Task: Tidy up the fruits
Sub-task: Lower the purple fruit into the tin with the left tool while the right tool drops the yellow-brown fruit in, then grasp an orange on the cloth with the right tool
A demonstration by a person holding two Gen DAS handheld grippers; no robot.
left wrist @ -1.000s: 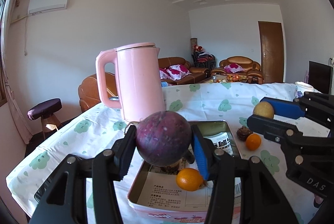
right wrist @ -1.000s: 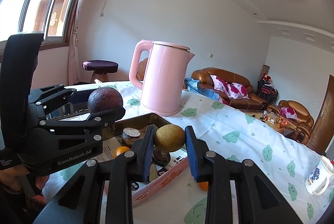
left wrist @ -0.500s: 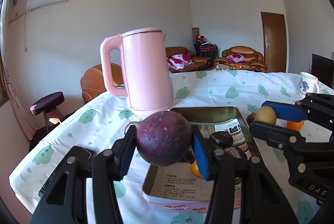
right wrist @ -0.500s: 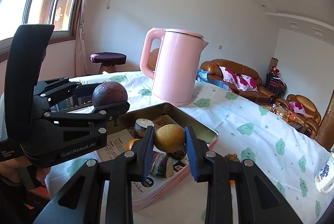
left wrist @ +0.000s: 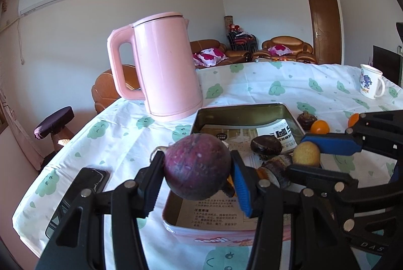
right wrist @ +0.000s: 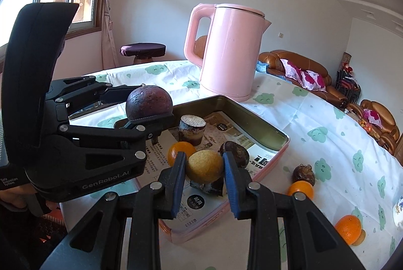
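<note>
Both tongs are loaded and poised over the tin tray for deposit: left gripper clenched on 1 purple fruit, right gripper on 1 yellow fruit.

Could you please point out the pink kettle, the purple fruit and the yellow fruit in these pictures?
pink kettle point(left wrist: 168, 68), left wrist view, middle of its body.
purple fruit point(left wrist: 196, 166), left wrist view, centre of its front.
yellow fruit point(right wrist: 204, 166), right wrist view, centre of its skin.
</note>
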